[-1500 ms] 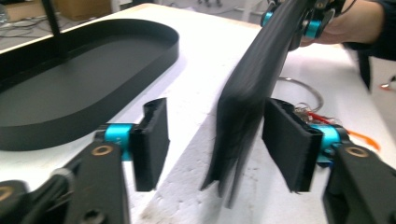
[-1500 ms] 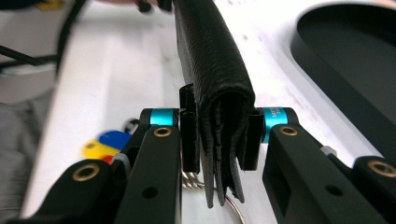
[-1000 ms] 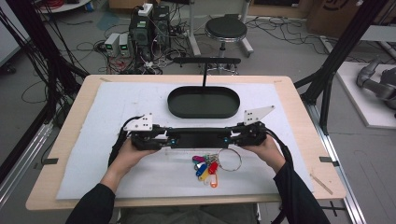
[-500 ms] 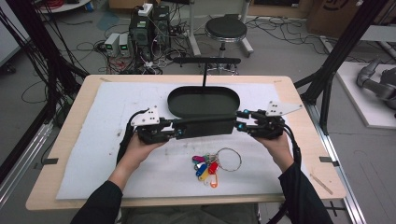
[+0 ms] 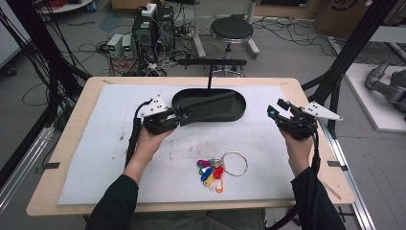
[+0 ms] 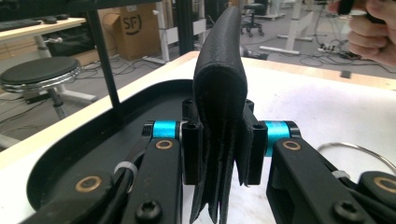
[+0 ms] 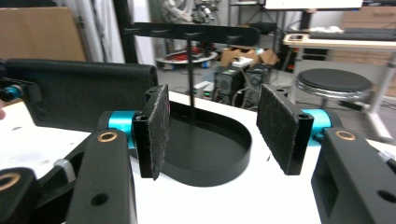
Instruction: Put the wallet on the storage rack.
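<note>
The black wallet (image 5: 210, 106) hangs over the oval tray (image 5: 239, 112) at about twelve o'clock on the worktop (image 5: 86, 100), one end clamped in the left gripper (image 5: 184, 116) so it can be lowered into the tray, I judge. The right gripper (image 5: 276, 110), at three o'clock, has just been opening its jaws; they stand apart with nothing between them, having let the wallet's far end go. A key ring (image 5: 218, 170) lies at six o'clock.

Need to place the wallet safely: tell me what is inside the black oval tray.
The black oval tray holds only its upright stand post at the back. The black wallet, clamped in the left gripper, hangs over it, hiding part of the floor.
</note>
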